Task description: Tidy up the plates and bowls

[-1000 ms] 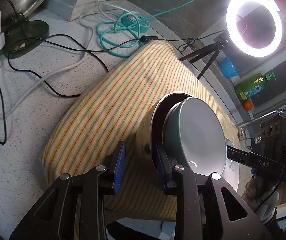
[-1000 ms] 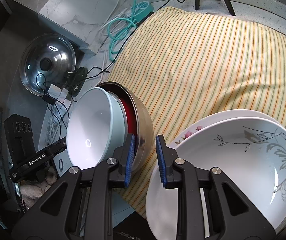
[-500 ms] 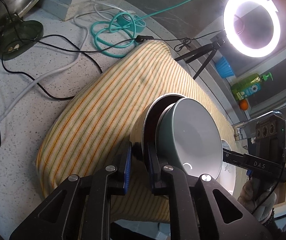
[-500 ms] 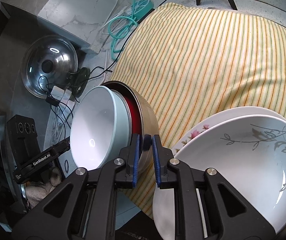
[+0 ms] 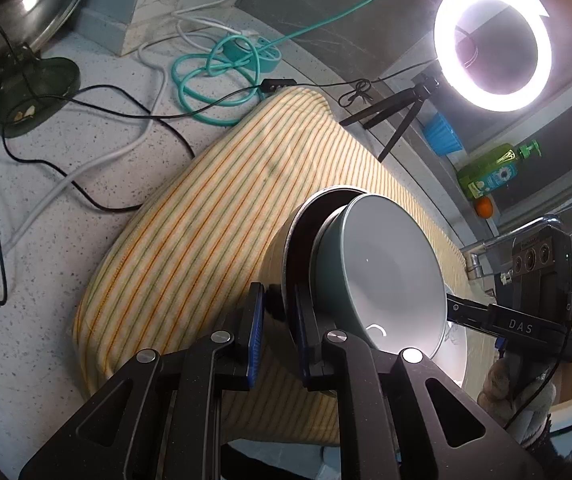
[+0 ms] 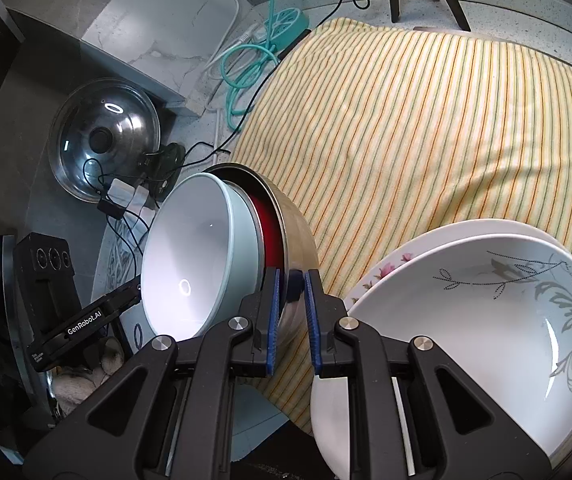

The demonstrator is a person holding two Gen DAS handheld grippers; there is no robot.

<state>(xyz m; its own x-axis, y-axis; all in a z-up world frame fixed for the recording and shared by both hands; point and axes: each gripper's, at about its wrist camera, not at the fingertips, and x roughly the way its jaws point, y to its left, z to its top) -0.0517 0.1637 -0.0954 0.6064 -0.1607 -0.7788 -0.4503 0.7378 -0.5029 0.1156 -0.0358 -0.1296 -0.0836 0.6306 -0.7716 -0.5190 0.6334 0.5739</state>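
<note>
Three bowls sit nested and tilted on a striped cloth: a steel bowl (image 6: 300,236) outermost, a red bowl (image 6: 267,220) inside it, and a pale green bowl (image 6: 189,256) innermost. My right gripper (image 6: 292,300) is shut on the steel bowl's near rim. From the opposite side, my left gripper (image 5: 279,312) is shut on the rim of the same steel bowl (image 5: 275,252), with the pale green bowl (image 5: 390,272) just right of its fingers. A deep white plate with a grey leaf pattern (image 6: 478,320) lies on a pink-flowered plate (image 6: 390,266) to the right.
The yellow striped cloth (image 6: 426,128) covers the counter. Black and white cables and a teal power strip (image 5: 245,52) lie at its far end. A ring light on a tripod (image 5: 490,44), a glass pot lid (image 6: 103,140), a green bottle (image 5: 490,172) and a tap (image 5: 482,248) stand around.
Both grippers closed their jaws onto the steel bowl's rim from opposite sides. The nested bowls stayed in about the same place.
</note>
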